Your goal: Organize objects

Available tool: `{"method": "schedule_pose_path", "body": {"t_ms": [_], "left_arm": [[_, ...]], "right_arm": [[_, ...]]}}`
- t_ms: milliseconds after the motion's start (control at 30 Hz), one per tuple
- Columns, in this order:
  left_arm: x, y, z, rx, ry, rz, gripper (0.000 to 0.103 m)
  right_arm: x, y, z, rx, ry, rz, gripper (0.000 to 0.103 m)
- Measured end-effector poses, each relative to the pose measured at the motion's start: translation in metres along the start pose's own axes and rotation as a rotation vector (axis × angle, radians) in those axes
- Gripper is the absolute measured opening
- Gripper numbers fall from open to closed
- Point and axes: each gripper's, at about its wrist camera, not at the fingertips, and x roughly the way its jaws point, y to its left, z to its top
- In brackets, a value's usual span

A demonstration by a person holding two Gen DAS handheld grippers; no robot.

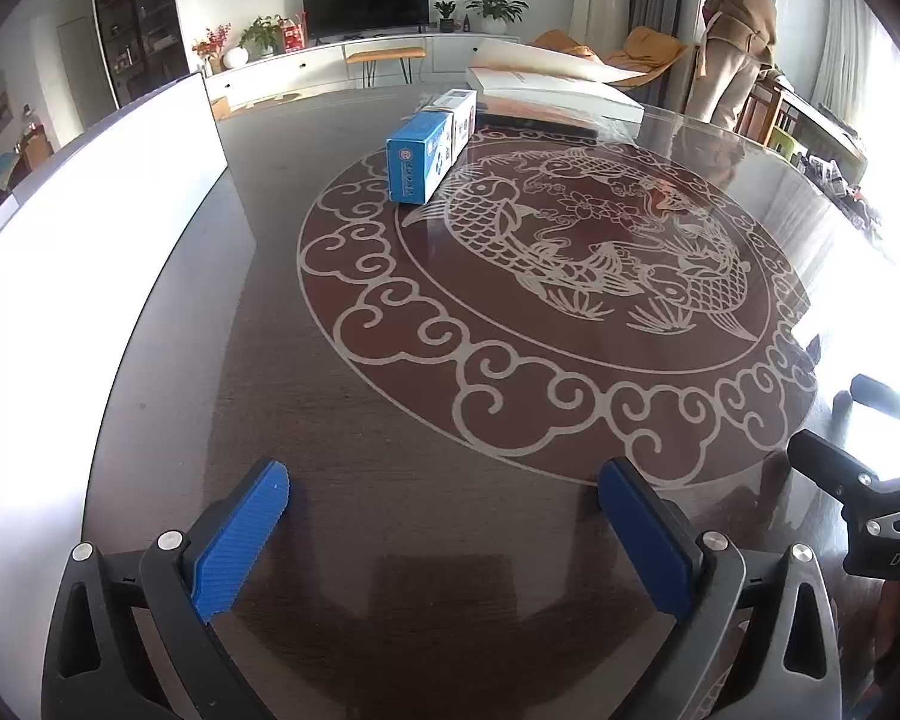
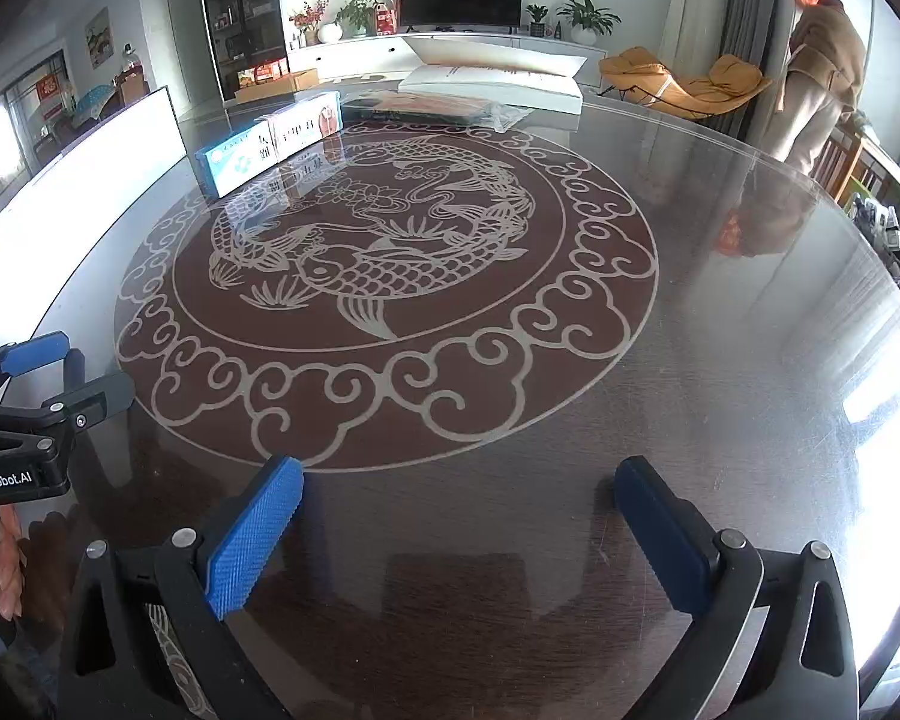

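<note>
A blue carton (image 1: 417, 165) (image 2: 234, 165) lies on the far left part of the round glass-topped table (image 1: 342, 420) (image 2: 720, 360). A white carton (image 1: 463, 114) (image 2: 306, 123) lies end to end right behind it. My left gripper (image 1: 444, 474) hovers open over the table's near side, with nothing between its blue pads. Beside it, to the right, my right gripper (image 2: 459, 468) also stands open with nothing in it. Each gripper shows at the edge of the other's view, the right one (image 1: 840, 420) and the left one (image 2: 78, 369). Both cartons are well beyond the fingertips.
A large open white flat box (image 1: 558, 90) (image 2: 492, 84) sits at the table's far edge, with a dark flat packet in clear plastic (image 1: 540, 117) (image 2: 432, 108) in front of it. A white board (image 1: 90, 252) (image 2: 90, 156) stands along the left. A person (image 1: 738, 42) (image 2: 822, 72) stands at the back right.
</note>
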Motion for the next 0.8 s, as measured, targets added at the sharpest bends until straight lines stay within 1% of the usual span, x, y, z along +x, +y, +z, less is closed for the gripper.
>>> {"method": "schedule_pose_path", "body": {"t_ms": [667, 733, 800], "left_arm": [[0.0, -0.001, -0.001, 0.006, 0.002, -0.007, 0.103], [0.004, -0.002, 0.005, 0.032, 0.011, -0.026, 0.103], [0.015, -0.004, 0.023, 0.09, 0.043, -0.062, 0.103]], "right_arm": [[0.0, 0.0, 0.0, 0.001, 0.0, 0.001, 0.103], [0.001, 0.0, 0.001, 0.001, 0.001, 0.001, 0.103], [0.001, 0.0, 0.001, 0.001, 0.001, 0.001, 0.103]]}}
